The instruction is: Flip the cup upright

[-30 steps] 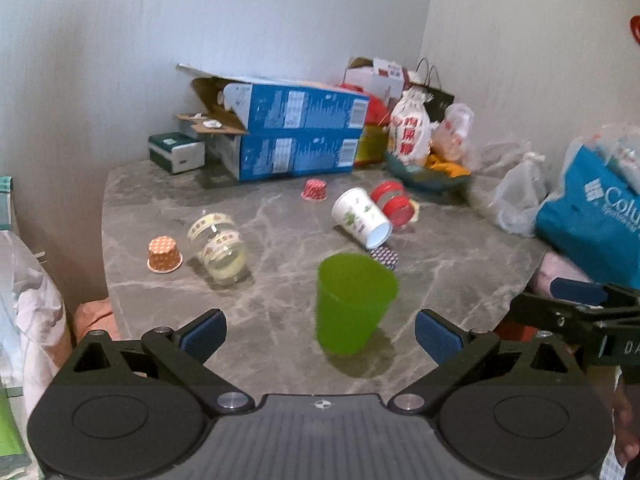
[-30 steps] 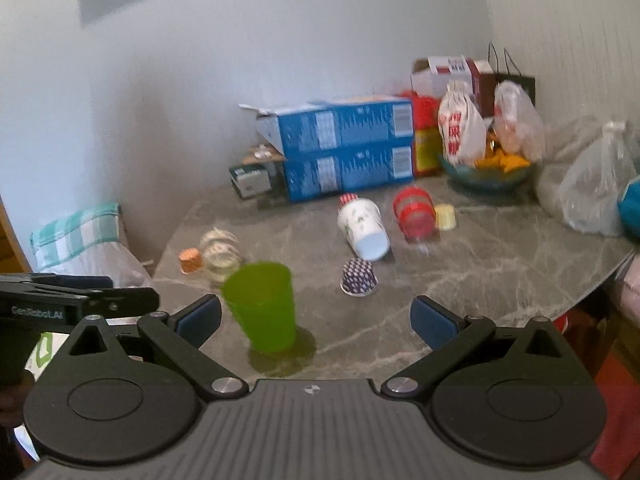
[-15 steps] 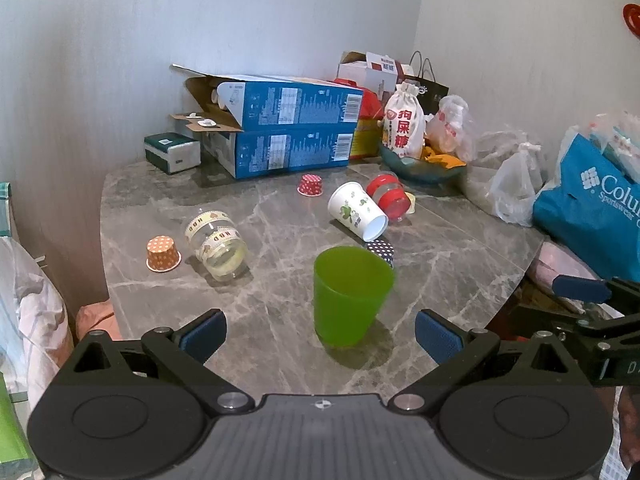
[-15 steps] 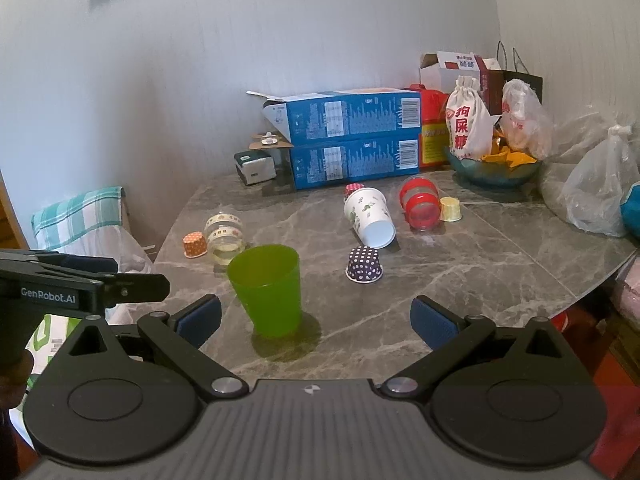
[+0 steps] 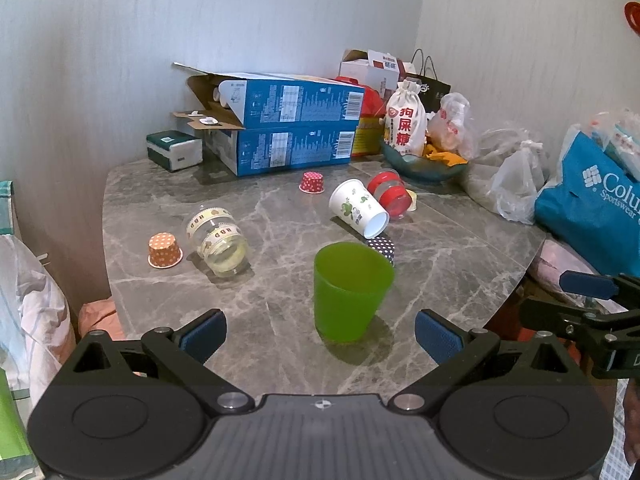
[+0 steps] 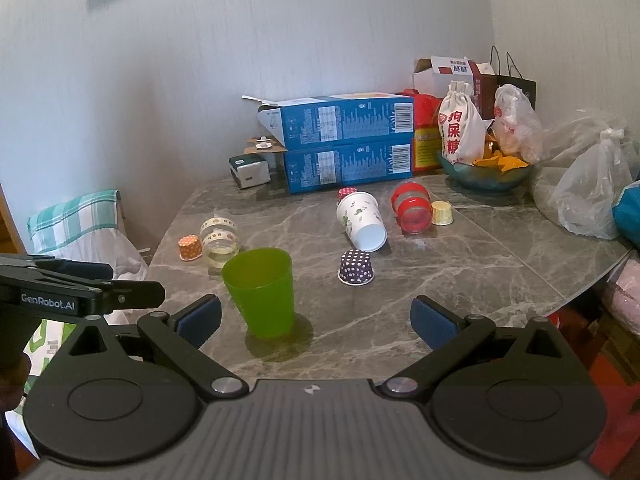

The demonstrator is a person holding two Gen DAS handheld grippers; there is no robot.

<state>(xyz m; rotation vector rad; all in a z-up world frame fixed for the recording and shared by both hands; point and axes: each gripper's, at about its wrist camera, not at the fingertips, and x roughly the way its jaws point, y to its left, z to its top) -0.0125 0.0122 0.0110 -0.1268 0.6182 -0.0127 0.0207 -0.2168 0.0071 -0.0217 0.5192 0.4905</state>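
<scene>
A green plastic cup (image 5: pixel 350 292) stands upright, mouth up, near the front edge of the grey marble table (image 5: pixel 280 216); it also shows in the right wrist view (image 6: pixel 262 292). My left gripper (image 5: pixel 320 330) is open and empty, just short of the green cup. My right gripper (image 6: pixel 316 320) is open and empty, with the cup ahead and to its left. A white printed paper cup (image 5: pixel 358 208) (image 6: pixel 362 220), a clear jar (image 5: pixel 218 242) and a red-banded jar (image 5: pixel 390 196) lie on their sides.
Small cupcake cups stand upside down: orange (image 5: pixel 164 245), red (image 5: pixel 312 182), dark dotted (image 6: pixel 356 267); a yellow one (image 6: pixel 442 213) lies on its side. Blue boxes (image 5: pixel 288 128), a bowl with bags (image 5: pixel 424 160) and plastic bags (image 5: pixel 516 180) crowd the back and right.
Both grippers have drawn back a little and steadied; the view has sharpened. The green cup stands where it was.
</scene>
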